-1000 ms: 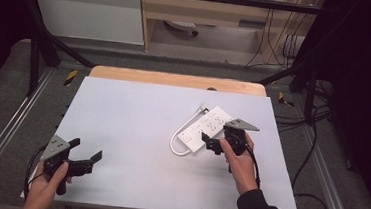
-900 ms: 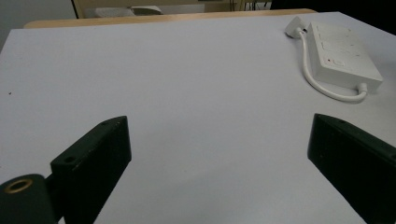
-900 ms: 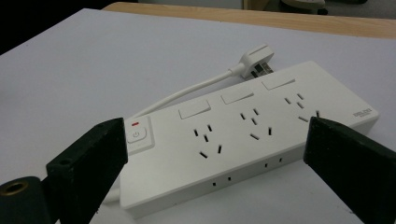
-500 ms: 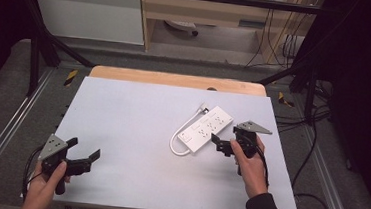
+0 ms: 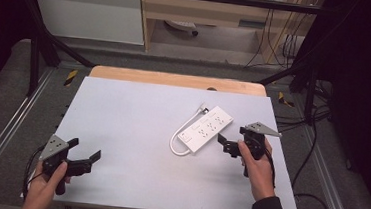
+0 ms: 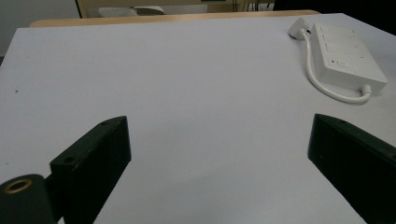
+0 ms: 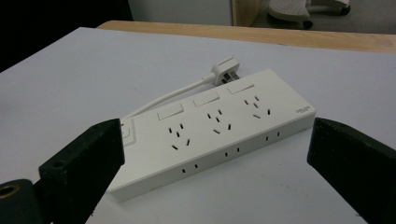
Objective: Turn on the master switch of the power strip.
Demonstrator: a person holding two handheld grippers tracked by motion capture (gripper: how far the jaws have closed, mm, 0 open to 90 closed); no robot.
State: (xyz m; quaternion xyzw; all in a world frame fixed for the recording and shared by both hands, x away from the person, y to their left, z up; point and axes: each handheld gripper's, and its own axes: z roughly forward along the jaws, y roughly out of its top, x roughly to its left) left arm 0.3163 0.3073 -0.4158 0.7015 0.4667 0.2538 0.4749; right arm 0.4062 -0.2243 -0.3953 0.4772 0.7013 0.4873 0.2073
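Note:
A white power strip (image 5: 205, 128) lies flat on the white table (image 5: 136, 126), right of centre, its short cable (image 5: 178, 135) looped along its left side and its plug (image 5: 203, 107) at the far end. In the right gripper view the power strip (image 7: 210, 128) shows three socket groups and sits just beyond the jaws. My right gripper (image 5: 225, 144) is open, close to the strip's near right edge, holding nothing. My left gripper (image 5: 85, 156) is open near the table's front left corner, far from the strip. From the left gripper view, the power strip (image 6: 345, 53) lies at upper right.
A wooden strip (image 5: 175, 79) runs along the table's far edge. Metal rails (image 5: 0, 135) flank the table on both sides. Cables (image 5: 315, 145) trail on the floor at the right. A cabinet (image 5: 91, 7) and a chair base (image 5: 182, 26) stand beyond the table.
My right gripper has drawn back to the right and toward the front, away from the power strip. My left gripper has slid slightly toward the front edge. The strip has not moved.

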